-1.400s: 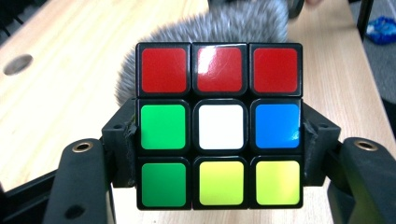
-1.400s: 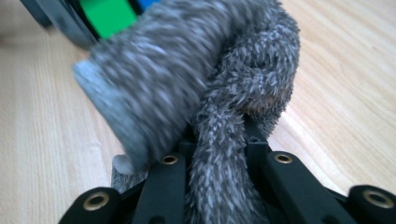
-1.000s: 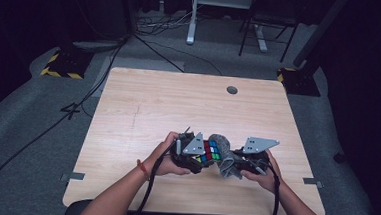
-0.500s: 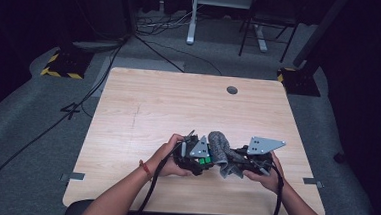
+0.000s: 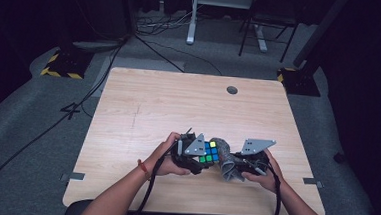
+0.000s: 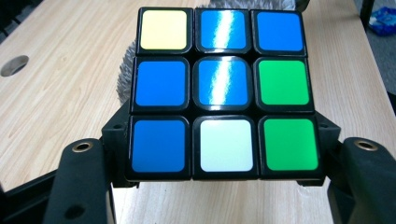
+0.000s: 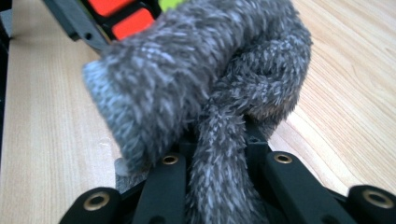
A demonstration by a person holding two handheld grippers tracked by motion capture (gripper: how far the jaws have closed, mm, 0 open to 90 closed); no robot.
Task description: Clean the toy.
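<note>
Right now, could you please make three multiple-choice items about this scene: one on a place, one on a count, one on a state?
1. Where is the cube?
A. between the two hands, low on the table
B. beside the round hole at the far edge
C. on the floor

2. On the cube face in the left gripper view, how many squares are green?
A. one
B. two
C. four

3. What do the right tongs do?
A. stand open with nothing between them
B. are shut on the grey cloth
C. are shut on the cube

Key:
1 A, the high view shows it between both hands.
2 B, two green squares sit at that face's right side.
3 B, the fuzzy cloth runs between the black jaws.
</note>
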